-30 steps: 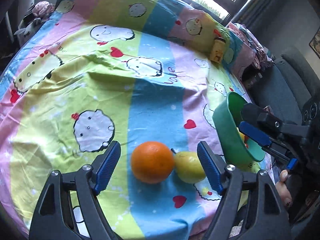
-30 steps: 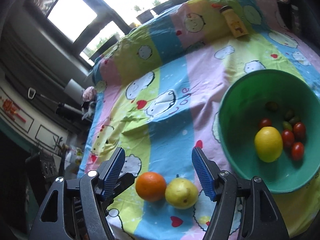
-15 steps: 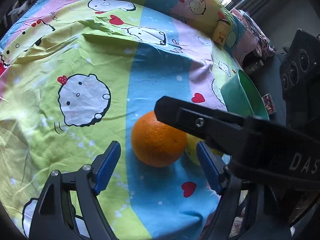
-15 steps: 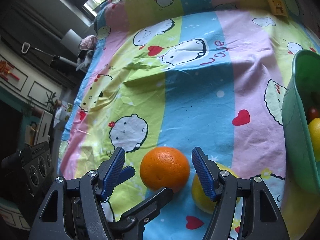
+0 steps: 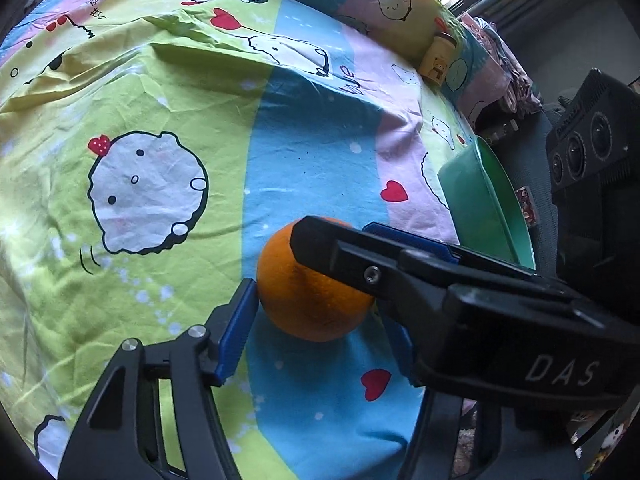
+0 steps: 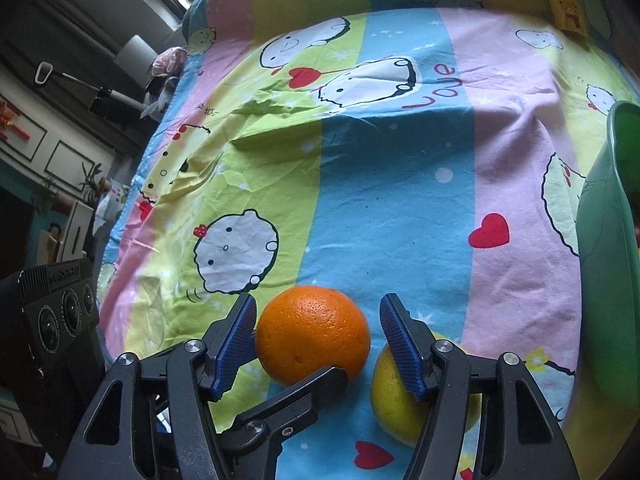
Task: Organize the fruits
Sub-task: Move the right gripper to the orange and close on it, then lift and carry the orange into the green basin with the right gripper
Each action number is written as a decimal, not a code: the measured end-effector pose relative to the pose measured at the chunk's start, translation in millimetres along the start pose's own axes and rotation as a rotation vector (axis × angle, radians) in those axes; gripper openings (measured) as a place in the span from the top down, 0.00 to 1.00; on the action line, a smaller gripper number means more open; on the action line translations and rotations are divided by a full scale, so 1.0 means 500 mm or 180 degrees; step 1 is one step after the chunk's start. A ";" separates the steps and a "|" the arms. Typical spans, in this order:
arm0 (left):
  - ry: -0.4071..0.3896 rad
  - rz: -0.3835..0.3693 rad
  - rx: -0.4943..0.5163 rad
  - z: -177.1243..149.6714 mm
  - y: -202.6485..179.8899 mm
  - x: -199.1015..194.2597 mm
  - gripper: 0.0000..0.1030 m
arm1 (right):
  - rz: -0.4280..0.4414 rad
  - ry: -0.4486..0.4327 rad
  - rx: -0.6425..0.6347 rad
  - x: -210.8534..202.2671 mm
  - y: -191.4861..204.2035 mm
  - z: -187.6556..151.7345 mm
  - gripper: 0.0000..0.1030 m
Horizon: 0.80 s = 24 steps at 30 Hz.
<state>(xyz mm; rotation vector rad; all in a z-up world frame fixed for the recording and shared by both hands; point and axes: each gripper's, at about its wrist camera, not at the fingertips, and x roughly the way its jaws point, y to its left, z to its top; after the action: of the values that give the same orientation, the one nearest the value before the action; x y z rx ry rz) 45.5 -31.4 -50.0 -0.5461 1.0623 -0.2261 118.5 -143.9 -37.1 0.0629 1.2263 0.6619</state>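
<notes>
Currently: right gripper and left gripper both straddle orange, jaws just closing; whether pads press it, can't tell. Pear touches orange's right. Green bowl further right. Left to do: both fruits into bowl.

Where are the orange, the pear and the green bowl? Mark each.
orange (image 6: 312,332): right wrist view, middle of its peel.
pear (image 6: 394,404): right wrist view, its bare left side.
green bowl (image 5: 476,204): left wrist view, outer wall.
</notes>
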 end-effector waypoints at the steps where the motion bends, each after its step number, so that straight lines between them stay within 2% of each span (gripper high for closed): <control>1: -0.0006 -0.0002 0.0010 0.000 -0.001 0.000 0.41 | 0.0006 0.0013 -0.0010 0.003 0.001 0.001 0.40; 9: -0.0114 -0.0029 -0.0025 0.003 -0.003 -0.007 0.43 | -0.0074 -0.0071 -0.0053 0.001 0.009 0.001 0.44; 16: -0.0380 0.0023 0.0109 0.010 -0.026 -0.041 0.43 | -0.0053 -0.0339 -0.0091 -0.035 0.027 0.006 0.44; 24: -0.0536 0.0092 0.0244 0.023 -0.061 -0.056 0.43 | 0.0020 -0.0546 -0.0045 -0.071 0.027 0.011 0.44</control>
<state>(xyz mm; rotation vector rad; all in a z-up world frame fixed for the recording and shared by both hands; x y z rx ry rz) 44.7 -41.5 -8.4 -0.4720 0.8939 -0.1912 111.1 -149.4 0.2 0.1098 1.0567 0.6570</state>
